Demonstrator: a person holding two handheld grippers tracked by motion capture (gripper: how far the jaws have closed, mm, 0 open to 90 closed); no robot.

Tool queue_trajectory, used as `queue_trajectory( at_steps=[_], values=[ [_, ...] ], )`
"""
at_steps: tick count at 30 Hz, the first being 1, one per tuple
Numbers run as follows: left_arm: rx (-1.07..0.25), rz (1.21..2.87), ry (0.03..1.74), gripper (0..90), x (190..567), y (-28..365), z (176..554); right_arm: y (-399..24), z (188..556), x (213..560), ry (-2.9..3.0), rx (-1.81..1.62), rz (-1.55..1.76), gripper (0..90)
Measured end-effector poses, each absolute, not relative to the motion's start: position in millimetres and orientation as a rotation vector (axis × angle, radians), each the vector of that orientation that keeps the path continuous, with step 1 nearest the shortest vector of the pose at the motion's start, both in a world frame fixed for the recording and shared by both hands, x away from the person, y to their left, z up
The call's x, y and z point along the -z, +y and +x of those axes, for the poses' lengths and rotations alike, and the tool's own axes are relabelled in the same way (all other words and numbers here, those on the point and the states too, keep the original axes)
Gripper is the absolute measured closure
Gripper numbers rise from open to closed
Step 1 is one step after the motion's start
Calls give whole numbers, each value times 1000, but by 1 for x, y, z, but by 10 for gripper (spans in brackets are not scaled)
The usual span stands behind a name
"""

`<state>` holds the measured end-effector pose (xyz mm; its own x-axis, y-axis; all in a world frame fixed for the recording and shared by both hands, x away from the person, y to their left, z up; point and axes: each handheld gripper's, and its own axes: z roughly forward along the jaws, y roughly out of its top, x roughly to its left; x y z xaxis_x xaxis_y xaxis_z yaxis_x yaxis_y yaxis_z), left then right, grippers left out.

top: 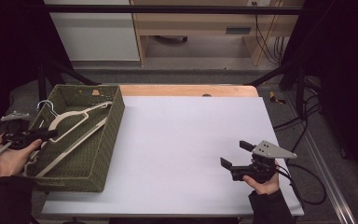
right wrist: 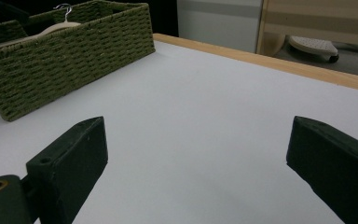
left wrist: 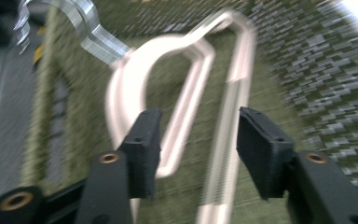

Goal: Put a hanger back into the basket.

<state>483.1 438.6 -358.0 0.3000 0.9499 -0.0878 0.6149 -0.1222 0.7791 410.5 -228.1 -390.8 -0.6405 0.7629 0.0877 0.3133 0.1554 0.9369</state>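
- Nearby, left claw (top: 51, 135) over the woven green basket (top: 107, 140), jaws parted partway, released, nothing pressed between the pads.
- Just beyond, cream hangers (left wrist: 186, 107) lying inside the basket, metal hook (top: 46, 106) toward its left wall; blurred in the left gripper view.
- Opposite, right claw (top: 235, 154) wide open above bare white tabletop (top: 182, 140), grasping nothing, well apart from the basket.
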Motion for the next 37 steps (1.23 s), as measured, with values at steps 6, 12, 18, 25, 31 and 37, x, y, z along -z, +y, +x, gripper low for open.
queue_trajectory(
  at_steps=[6, 12, 18, 25, 31, 37],
  values=[
    [-612, 1773, 1235, 291, 342, 408, 463, -230, 410, 390, 2022, -1495, 1024, 57],
    [-611, 1748, 1085, 152, 330, 373, 448, -231, 409, 388, 2010, -1501, 1025, 55],
    [-572, 1733, 933, 84, 327, 332, 431, -236, 408, 388, 1993, -1521, 1032, 55],
    [-508, 1732, 837, 40, 344, 291, 420, -241, 407, 387, 1972, -1533, 1040, 49],
    [-479, 1737, 819, 33, 359, 271, 417, -245, 407, 388, 1959, -1536, 1048, 43],
    [-449, 1756, 833, 41, 373, 266, 419, -248, 407, 388, 1960, -1537, 1050, 40]
  ],
)
